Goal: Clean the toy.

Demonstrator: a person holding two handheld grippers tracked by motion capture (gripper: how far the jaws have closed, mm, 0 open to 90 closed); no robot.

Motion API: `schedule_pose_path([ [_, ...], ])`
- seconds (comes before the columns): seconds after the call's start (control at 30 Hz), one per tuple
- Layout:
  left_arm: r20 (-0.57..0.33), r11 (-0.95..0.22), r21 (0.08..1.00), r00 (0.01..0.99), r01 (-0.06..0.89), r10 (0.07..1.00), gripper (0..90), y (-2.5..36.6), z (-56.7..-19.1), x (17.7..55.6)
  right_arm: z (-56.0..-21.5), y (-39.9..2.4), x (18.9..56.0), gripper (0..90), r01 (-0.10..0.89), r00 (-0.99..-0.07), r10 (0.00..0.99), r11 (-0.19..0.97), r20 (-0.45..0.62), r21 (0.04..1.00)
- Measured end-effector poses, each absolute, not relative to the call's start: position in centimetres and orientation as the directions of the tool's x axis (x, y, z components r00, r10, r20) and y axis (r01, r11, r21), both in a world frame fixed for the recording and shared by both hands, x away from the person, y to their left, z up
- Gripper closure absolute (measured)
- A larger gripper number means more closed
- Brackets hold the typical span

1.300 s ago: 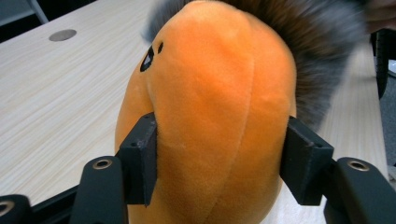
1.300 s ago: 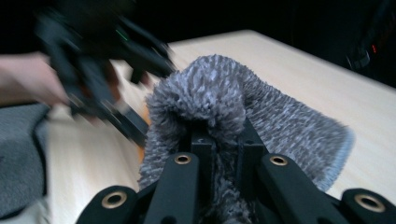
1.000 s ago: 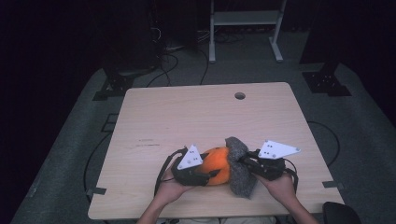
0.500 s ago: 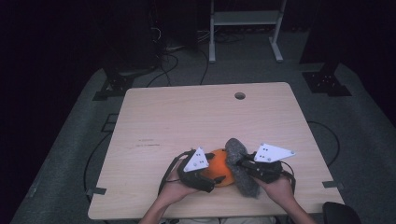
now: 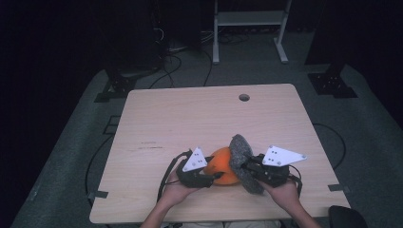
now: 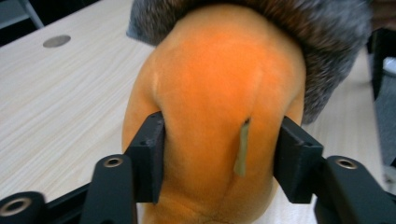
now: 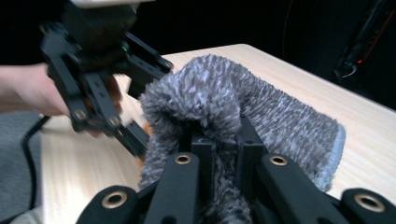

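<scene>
Left claw [image 5: 209,175] and right claw [image 5: 248,167] meet low over our worktop [image 5: 199,118], hands beneath. Left gripper view: jaws just closed, pinching orange plush [image 6: 210,107]. Right gripper view: jaws clamp grey fleece [image 7: 224,102].

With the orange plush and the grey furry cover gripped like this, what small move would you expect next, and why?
Probably the right gripper draws the grey furry cover further over the orange plush. The left gripper, whose jaws have just closed, pinches the plush from both sides; the right is clamped on the cover's edge, which caps only the far end.
</scene>
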State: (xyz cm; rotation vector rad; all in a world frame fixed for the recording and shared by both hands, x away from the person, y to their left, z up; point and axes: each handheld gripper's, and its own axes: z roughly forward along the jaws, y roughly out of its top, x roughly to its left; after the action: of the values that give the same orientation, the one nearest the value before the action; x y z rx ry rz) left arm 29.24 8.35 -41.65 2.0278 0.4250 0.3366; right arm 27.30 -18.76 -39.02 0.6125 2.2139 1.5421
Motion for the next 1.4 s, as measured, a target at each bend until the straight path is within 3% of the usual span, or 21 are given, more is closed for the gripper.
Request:
schedule_pose_path([
  [0.17,0.028,-0.454,0.870,0.898,0.195,0.439,45.5,8.7,-41.8,29.5,-41.1,-20.4,29.2,81.3,0.250,-0.803,0.595,0.292,0.029,0.923],
  [0.43,0.013,-0.447,0.871,0.901,0.203,0.434,46.4,7.7,-41.9,29.3,-39.4,-17.8,27.3,81.3,0.125,-0.856,0.514,0.317,-0.060,0.940],
  [0.67,0.008,-0.439,0.874,0.897,0.208,0.441,46.4,8.3,-41.7,29.3,-41.5,-20.2,29.1,81.3,0.246,-0.807,0.590,0.317,0.012,0.916],
  [0.9,-0.014,-0.426,0.877,0.898,0.223,0.441,46.6,7.8,-41.8,29.4,-39.3,-18.1,27.0,81.3,0.136,-0.850,0.523,0.321,-0.056,0.937],
  [1.17,-0.008,-0.438,0.869,0.892,0.230,0.452,46.5,8.0,-41.7,29.5,-41.3,-20.1,28.8,81.3,0.243,-0.801,0.599,0.331,-0.004,0.912],
  [1.4,0.003,-0.441,0.872,0.898,0.213,0.440,45.3,7.6,-41.6,29.1,-39.2,-18.2,26.9,81.4,0.147,-0.841,0.537,0.343,-0.065,0.928],
])
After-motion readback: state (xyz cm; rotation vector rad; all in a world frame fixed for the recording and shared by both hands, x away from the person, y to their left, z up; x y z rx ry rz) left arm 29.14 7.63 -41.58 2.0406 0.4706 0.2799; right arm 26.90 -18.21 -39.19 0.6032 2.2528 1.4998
